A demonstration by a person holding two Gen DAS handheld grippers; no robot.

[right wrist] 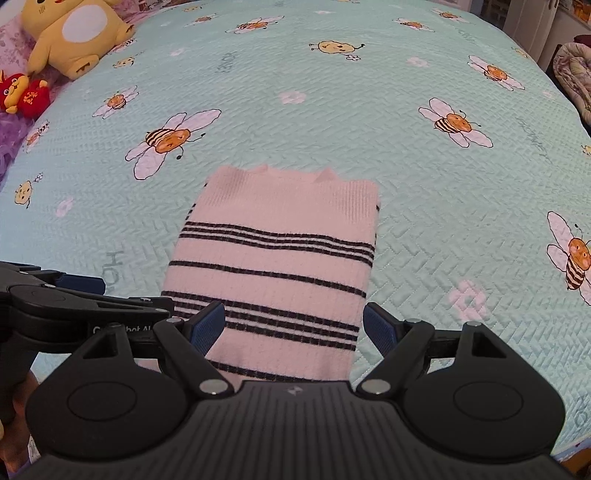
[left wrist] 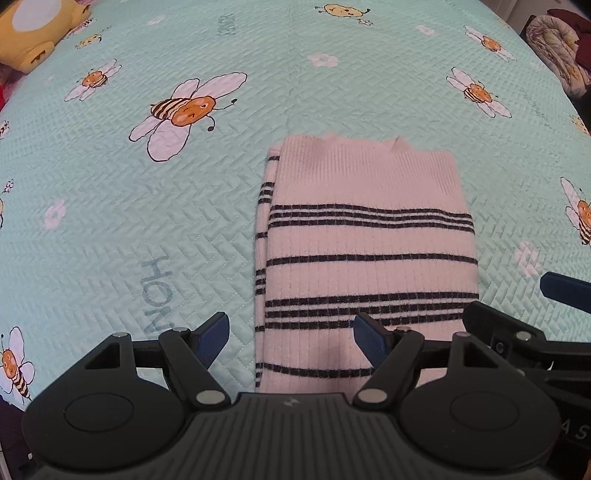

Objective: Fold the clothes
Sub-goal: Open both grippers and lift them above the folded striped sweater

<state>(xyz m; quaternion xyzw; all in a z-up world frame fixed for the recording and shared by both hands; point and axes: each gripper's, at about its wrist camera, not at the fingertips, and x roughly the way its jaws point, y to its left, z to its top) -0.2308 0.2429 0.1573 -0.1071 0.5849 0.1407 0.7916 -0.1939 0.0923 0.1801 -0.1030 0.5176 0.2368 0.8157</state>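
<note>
2 claws: L claw (left wrist: pixel 291 339) + R claw (right wrist: pixel 294 328) both released | 1 folded sweater (left wrist: pixel 365 236) | 1 bedspread (left wrist: pixel 147 206)

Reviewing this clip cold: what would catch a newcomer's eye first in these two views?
First, the pink sweater with dark stripes, folded into a long narrow shape in the middle of the mint bedspread printed with cartoon bees. Next, both open grippers at its near end: the left gripper over its left edge, the right gripper over its right edge. A yellow plush toy sits at the far left corner.
</note>
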